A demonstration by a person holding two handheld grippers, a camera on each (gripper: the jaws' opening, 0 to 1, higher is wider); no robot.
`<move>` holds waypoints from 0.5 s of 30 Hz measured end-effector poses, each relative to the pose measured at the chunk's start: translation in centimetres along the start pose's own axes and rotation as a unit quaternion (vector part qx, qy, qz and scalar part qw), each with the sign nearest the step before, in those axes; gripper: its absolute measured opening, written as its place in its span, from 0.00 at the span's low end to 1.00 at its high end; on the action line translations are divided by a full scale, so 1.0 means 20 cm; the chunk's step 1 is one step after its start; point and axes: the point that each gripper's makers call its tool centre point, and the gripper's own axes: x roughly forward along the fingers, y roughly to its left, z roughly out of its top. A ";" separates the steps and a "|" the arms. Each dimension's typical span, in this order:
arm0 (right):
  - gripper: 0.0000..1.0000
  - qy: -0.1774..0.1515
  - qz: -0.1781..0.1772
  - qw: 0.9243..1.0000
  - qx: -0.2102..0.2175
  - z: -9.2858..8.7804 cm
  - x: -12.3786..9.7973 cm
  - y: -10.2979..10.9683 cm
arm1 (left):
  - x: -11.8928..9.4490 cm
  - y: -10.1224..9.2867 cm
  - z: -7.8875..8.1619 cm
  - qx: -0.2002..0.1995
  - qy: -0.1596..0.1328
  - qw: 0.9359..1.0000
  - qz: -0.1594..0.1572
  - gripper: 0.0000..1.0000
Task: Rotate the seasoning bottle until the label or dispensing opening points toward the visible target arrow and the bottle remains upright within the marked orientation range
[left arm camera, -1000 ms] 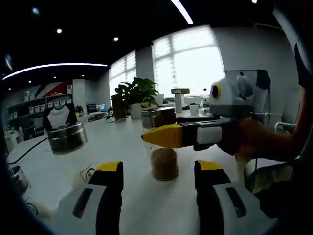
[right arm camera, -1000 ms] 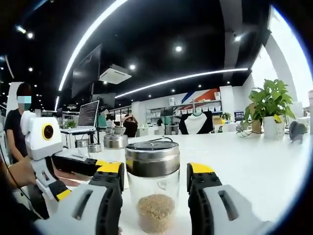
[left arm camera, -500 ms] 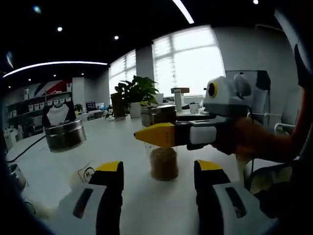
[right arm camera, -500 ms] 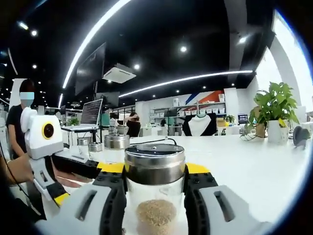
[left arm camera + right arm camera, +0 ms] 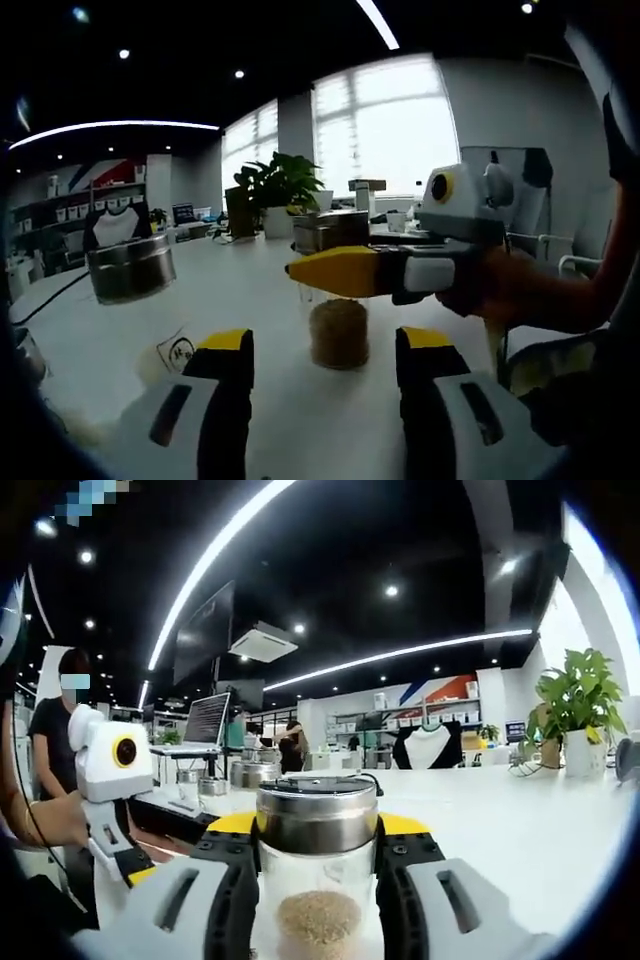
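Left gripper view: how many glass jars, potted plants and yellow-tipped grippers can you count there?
Steel-lidded glass jars: 2, the seasoning bottle and a second jar
Potted plant: 1
Grippers: 2, the left gripper and the right gripper
Total: 5

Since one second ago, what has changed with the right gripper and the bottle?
The right gripper closed its jaws on the seasoning bottle; a second ago they stood apart on either side of it. The bottle stayed upright on the white table, and the left gripper stayed open, away from it.
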 end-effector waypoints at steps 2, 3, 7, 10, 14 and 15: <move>0.42 -0.010 0.014 1.000 0.012 0.01 0.00 0.02 | 0.00 0.00 0.00 0.000 0.000 1.000 0.000 0.60; 0.42 -0.019 0.025 0.999 0.016 0.02 -0.01 0.03 | 0.00 0.01 0.00 0.000 0.000 1.000 0.000 0.60; 0.42 -0.026 0.041 0.999 0.012 0.06 -0.02 0.05 | 0.00 0.00 0.00 -0.002 -0.003 1.000 -0.003 0.60; 0.42 -0.028 0.056 0.998 0.006 0.08 -0.02 0.07 | -0.01 -0.01 0.01 -0.005 -0.008 1.000 -0.015 0.59; 0.42 -0.050 0.102 0.993 0.042 0.13 -0.03 0.14 | -0.02 -0.05 0.03 -0.018 -0.015 0.999 -0.030 0.56; 0.42 -0.052 0.107 0.992 0.045 0.14 -0.04 0.15 | -0.03 -0.05 0.04 -0.018 -0.018 0.999 -0.032 0.56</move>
